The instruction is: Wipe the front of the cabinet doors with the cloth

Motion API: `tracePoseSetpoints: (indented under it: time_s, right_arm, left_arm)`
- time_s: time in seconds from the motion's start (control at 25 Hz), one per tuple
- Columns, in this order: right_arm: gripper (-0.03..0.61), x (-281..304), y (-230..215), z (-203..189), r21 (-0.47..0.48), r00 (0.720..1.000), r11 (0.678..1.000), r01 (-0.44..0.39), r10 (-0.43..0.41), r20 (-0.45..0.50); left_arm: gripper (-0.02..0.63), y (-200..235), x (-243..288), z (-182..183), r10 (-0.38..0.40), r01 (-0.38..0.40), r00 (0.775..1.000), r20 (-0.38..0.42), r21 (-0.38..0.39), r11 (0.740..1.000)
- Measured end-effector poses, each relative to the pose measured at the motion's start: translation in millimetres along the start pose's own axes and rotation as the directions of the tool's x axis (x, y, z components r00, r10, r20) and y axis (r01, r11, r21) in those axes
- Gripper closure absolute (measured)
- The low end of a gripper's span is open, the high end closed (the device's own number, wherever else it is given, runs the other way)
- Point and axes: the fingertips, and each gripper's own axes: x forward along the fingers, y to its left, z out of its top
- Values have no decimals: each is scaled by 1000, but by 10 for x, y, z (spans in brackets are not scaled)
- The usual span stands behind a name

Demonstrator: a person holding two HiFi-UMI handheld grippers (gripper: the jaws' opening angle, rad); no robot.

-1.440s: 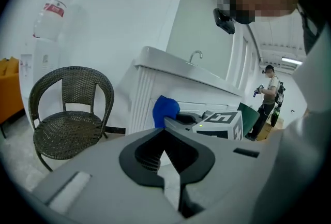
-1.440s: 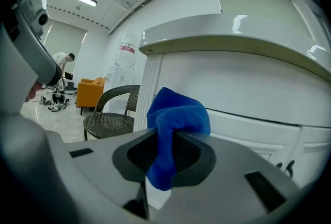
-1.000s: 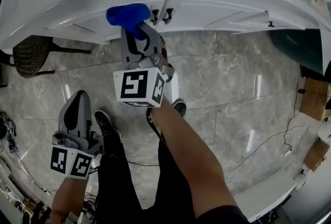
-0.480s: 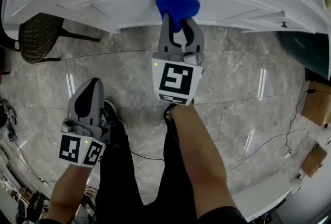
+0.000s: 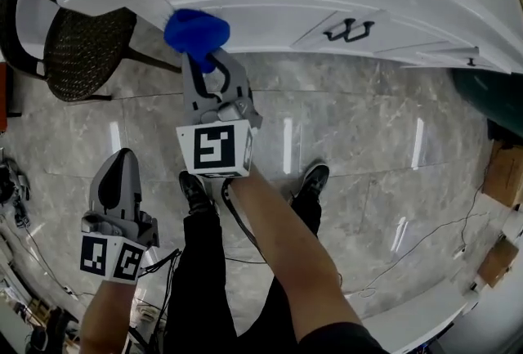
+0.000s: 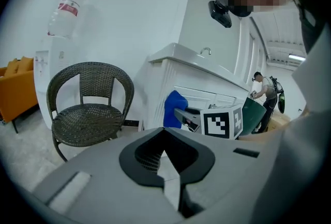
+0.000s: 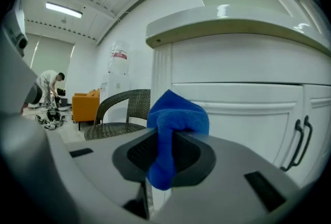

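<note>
A bunched blue cloth [image 5: 196,32] is pinched in my right gripper [image 5: 202,60], which is shut on it. The cloth presses against the white cabinet front [image 5: 270,13] near its left end, well left of the pair of black door handles [image 5: 350,29]. In the right gripper view the cloth [image 7: 176,119] sticks out between the jaws in front of the panelled door [image 7: 243,114], with the handles [image 7: 302,143] at the right. My left gripper [image 5: 121,163] hangs low at the left, away from the cabinet, shut with nothing in it. From the left gripper view the cloth [image 6: 175,109] shows against the cabinet.
A dark wicker chair [image 5: 78,46] stands just left of the cabinet's end, close to the cloth. The person's legs and shoes [image 5: 196,193] are below on the grey marble floor. Cables [image 5: 409,238] trail at the right, by cardboard boxes [image 5: 500,168] and a dark green object [image 5: 482,95].
My right gripper has carried the cloth leftward along the cabinet front, from by the door handles to near the left end. The left gripper stays low at the left.
</note>
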Motion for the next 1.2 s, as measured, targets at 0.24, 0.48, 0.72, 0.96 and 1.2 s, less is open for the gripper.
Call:
tracePoseSetpoints:
  time_s: [0.24,0.48,0.72,0.96,1.2]
  right_arm:
    - [526,356,314,-345,28,998,998,-55,55,-3]
    - [526,176,-335,-530,39,1000,999,-6,6,-2]
    - [526,-167,-1158,-689,78,997,994,72,-72,-1]
    - [527,-406,-1682,-963,59,995,995,78,-74,-74]
    - [527,-669,-1963,-1050,94,988,987,130,-122,-91]
  left_arm:
    - [614,295,-16,-113,16,-15,999,-38,25,1000]
    - [614,-204,426,-358,-61,63,996,-70,29,998]
    - [614,-807,869,-664,-100,103,990,-100,24,994]
    - [614,-1050,1161,-897,-56,58,990,-131,14,998]
    - [614,-1108,1328,-928,18,-19,995,-98,-12,1000]
